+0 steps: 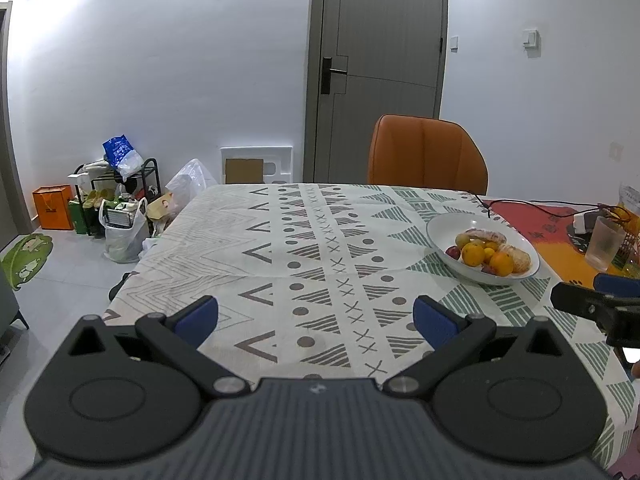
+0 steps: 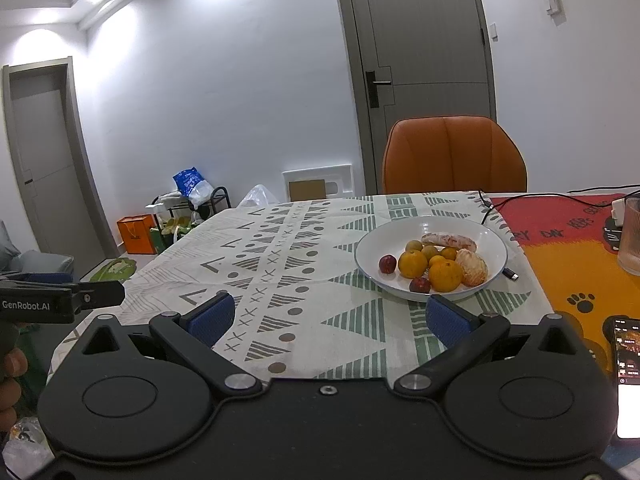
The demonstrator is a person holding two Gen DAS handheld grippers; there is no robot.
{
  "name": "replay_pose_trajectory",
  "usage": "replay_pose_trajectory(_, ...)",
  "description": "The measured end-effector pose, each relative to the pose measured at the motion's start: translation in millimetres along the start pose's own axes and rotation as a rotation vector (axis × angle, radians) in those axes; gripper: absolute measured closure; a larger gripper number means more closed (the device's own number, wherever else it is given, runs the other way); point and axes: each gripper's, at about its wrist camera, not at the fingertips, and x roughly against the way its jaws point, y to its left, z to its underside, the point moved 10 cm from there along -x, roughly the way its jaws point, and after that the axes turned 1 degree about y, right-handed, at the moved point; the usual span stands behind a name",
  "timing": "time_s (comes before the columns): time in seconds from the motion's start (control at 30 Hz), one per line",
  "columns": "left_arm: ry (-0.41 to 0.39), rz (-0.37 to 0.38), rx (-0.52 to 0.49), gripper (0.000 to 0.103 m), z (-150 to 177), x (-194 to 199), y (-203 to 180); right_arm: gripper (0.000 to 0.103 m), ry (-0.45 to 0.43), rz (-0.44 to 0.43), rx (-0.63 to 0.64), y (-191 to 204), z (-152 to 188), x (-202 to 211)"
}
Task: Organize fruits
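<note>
Left gripper: my left gripper (image 1: 316,316) hung above the patterned tablecloth (image 1: 304,248), its blue-padded fingers (image 1: 198,316) spread wide with nothing between them.

Right gripper: my right gripper (image 2: 328,318) was likewise splayed wide and held nothing; its right pad (image 2: 446,322) sat just in front of the near rim of the shallow white plate with a thin blue edge (image 2: 372,256).

Fruit: all of it lay in that plate, toward the right side of the table. I saw two round oranges (image 2: 413,264), a peeled orange (image 2: 472,267) at the right, small yellow fruits (image 2: 414,246), two dark red plum-like fruits (image 2: 387,264) at the near left, and a long reddish-tan piece (image 2: 448,241) at the back that I could not identify.

Writing: white lettering reading "GenRobot.AI" (image 2: 26,305) stood on the side of my other gripper, seen at the left edge of the right wrist view. The red and orange mat (image 2: 560,236) beside the plate bore dark lettering, partly hidden; only "DAY" read surely. It also had black paw prints (image 2: 582,302).

Nearby: a lit smartphone (image 2: 628,372) lay at the right edge, its text too small to read. A ribbed frosted tumbler (image 2: 632,236) stood on the mat. A black cable (image 2: 486,208) trailed past the plate.

Behind: an orange leather chair (image 2: 454,156) faced the table before a grey door (image 2: 420,60).
</note>
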Motion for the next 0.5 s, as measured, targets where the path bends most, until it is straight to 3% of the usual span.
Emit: replay_pose_trajectory(0.5,0.001,0.0,0.001,0.0,0.3,0.1,0.3,0.0,0.002,-0.001,0.002,-0.3,1.2,0.0)
